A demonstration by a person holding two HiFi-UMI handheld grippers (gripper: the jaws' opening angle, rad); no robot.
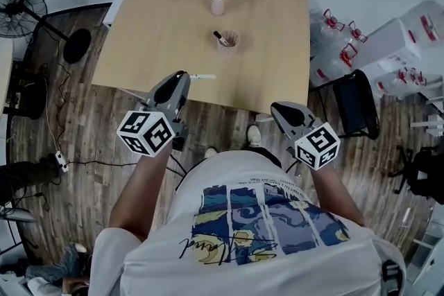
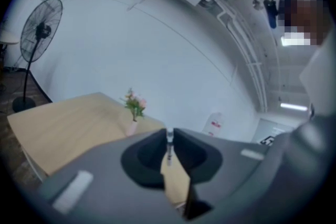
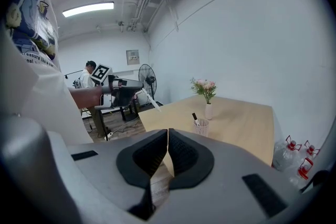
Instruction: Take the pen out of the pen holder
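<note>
Fingers (image 2: 149, 155) of our left gripper (image 1: 183, 75) pinch a white pen (image 1: 204, 77) above the near edge of the worktop (image 1: 139, 45), well apart from the holder (image 1: 227, 42), where a dark pen (image 1: 220, 37) leans. On our right gripper (image 3: 167, 134) they are pressed together with nothing between them.

The table (image 1: 139, 31) lies open to the left and right of the holder (image 1: 227, 42) and across its near half. The vase (image 1: 218, 5) stands just behind the holder, crowding that side. A chair (image 1: 357, 104) and bottles (image 1: 331, 59) flank the right edge; a fan (image 1: 19, 8) stands off to the left.
</note>
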